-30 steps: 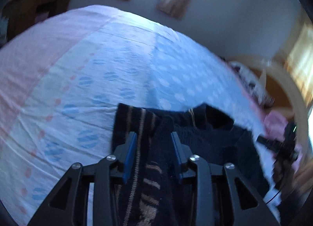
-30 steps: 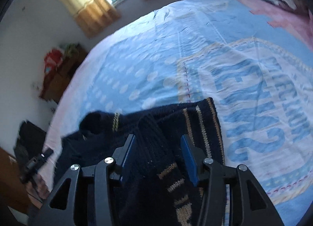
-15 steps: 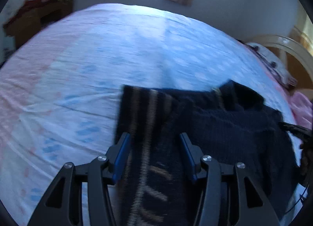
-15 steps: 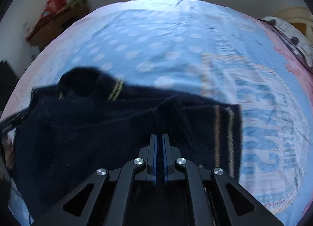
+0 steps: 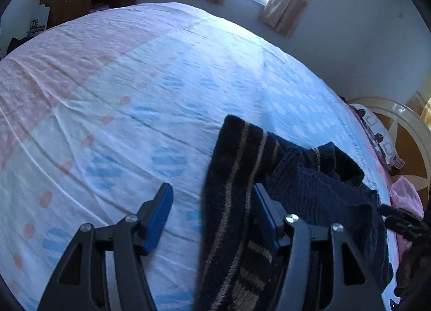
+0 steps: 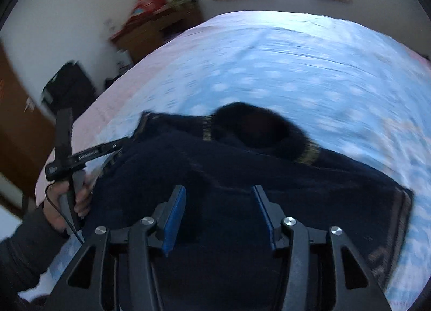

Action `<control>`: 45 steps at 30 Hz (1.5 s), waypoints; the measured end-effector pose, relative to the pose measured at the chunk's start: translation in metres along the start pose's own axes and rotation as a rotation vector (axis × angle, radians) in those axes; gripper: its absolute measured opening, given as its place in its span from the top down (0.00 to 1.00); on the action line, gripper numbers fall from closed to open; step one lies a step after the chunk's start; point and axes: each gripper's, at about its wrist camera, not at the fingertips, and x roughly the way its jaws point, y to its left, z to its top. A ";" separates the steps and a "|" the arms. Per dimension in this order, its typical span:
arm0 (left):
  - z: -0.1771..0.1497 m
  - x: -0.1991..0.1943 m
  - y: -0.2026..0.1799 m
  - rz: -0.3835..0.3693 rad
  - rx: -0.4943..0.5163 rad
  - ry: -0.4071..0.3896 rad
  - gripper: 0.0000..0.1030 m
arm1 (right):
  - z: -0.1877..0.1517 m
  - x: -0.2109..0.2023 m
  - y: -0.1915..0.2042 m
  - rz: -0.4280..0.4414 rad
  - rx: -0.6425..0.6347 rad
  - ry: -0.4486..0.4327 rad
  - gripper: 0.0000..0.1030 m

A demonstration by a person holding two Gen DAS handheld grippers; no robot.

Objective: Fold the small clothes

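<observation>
Sweater [image 5: 309, 192]: dark navy knit, tan stripes along the hem and sleeve band, collar open; lies rumpled on the bedsheet [image 5: 140, 100], which is pale blue and pink with dots.
Left gripper [image 5: 210, 211]: jaws opening, striped edge between them, pads not pressing.
Right gripper [image 6: 219, 216]: jaws opening above the sweater's body, holding nothing.

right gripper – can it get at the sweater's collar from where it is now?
Probably yes. The right gripper, jaws opening with nothing clamped, hovers over the dark knit sweater; the collar lies just ahead on the bedsheet, uncovered. The left gripper sits off to the side.
</observation>
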 end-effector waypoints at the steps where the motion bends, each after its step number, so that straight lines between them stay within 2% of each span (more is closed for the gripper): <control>1: 0.000 -0.001 0.001 -0.006 -0.002 -0.001 0.39 | 0.001 0.007 0.006 0.004 -0.016 0.017 0.50; 3: 0.000 0.000 0.002 -0.022 -0.009 0.000 0.39 | 0.001 0.027 0.017 0.008 -0.034 0.073 0.50; 4: 0.000 -0.001 0.003 -0.030 -0.015 -0.001 0.39 | 0.004 0.035 0.018 0.007 -0.040 0.084 0.68; 5: 0.000 -0.001 0.004 -0.039 -0.020 -0.003 0.39 | 0.005 0.043 0.023 -0.048 -0.063 0.094 0.96; 6: 0.001 -0.001 0.006 -0.049 -0.029 -0.005 0.39 | 0.006 0.049 0.027 -0.097 -0.066 0.103 0.96; 8: 0.001 -0.002 0.010 -0.063 -0.042 -0.008 0.39 | 0.012 0.057 0.020 -0.127 -0.045 0.101 0.96; 14: 0.000 -0.004 0.011 -0.047 -0.052 -0.030 0.39 | 0.041 0.059 0.014 -0.265 -0.013 -0.010 0.96; 16: 0.000 -0.004 0.009 -0.046 -0.044 -0.031 0.39 | 0.041 0.071 0.007 -0.301 -0.014 0.014 0.96; 17: 0.000 -0.004 0.010 -0.048 -0.045 -0.031 0.36 | 0.038 0.078 0.002 -0.293 0.001 0.041 0.95; 18: 0.000 -0.005 0.011 -0.050 -0.050 -0.033 0.35 | 0.035 0.083 -0.005 -0.250 0.029 0.074 0.95; 19: 0.000 -0.005 0.013 -0.054 -0.057 -0.034 0.34 | 0.032 0.079 -0.008 -0.231 0.040 0.056 0.91; 20: 0.000 -0.005 0.014 -0.057 -0.064 -0.034 0.33 | 0.031 0.073 -0.011 -0.225 0.042 0.047 0.74; 22: 0.001 -0.004 0.016 -0.067 -0.075 -0.032 0.33 | 0.025 0.051 -0.021 -0.219 0.061 0.031 0.50; 25: 0.000 -0.005 0.017 -0.069 -0.075 -0.034 0.33 | 0.012 0.014 -0.040 -0.276 0.074 -0.041 0.50; 29: 0.000 -0.005 0.018 -0.072 -0.078 -0.032 0.33 | -0.004 -0.027 -0.093 -0.469 0.169 -0.085 0.50; 31: 0.000 -0.005 0.018 -0.074 -0.081 -0.031 0.33 | -0.010 -0.029 -0.111 -0.466 0.207 -0.062 0.50; 33: 0.000 -0.005 0.018 -0.074 -0.080 -0.030 0.33 | -0.014 -0.019 -0.112 -0.461 0.177 -0.023 0.50; 34: 0.000 -0.005 0.018 -0.074 -0.080 -0.029 0.33 | -0.015 -0.014 -0.109 -0.475 0.152 -0.007 0.52; 37: 0.000 -0.005 0.018 -0.073 -0.080 -0.029 0.33 | -0.019 0.003 -0.101 -0.546 0.096 0.045 0.98; 39: 0.000 -0.005 0.018 -0.071 -0.076 -0.029 0.32 | -0.020 0.000 -0.100 -0.579 0.097 0.038 1.00; 41: 0.000 -0.005 0.017 -0.070 -0.075 -0.029 0.32 | -0.020 -0.007 -0.103 -0.653 0.110 0.014 1.00; 43: 0.000 -0.005 0.017 -0.070 -0.075 -0.029 0.32 | -0.021 -0.022 -0.124 -0.685 0.193 -0.023 1.00; 45: 0.000 -0.005 0.017 -0.071 -0.075 -0.029 0.32 | -0.026 -0.025 -0.148 -0.704 0.251 0.008 1.00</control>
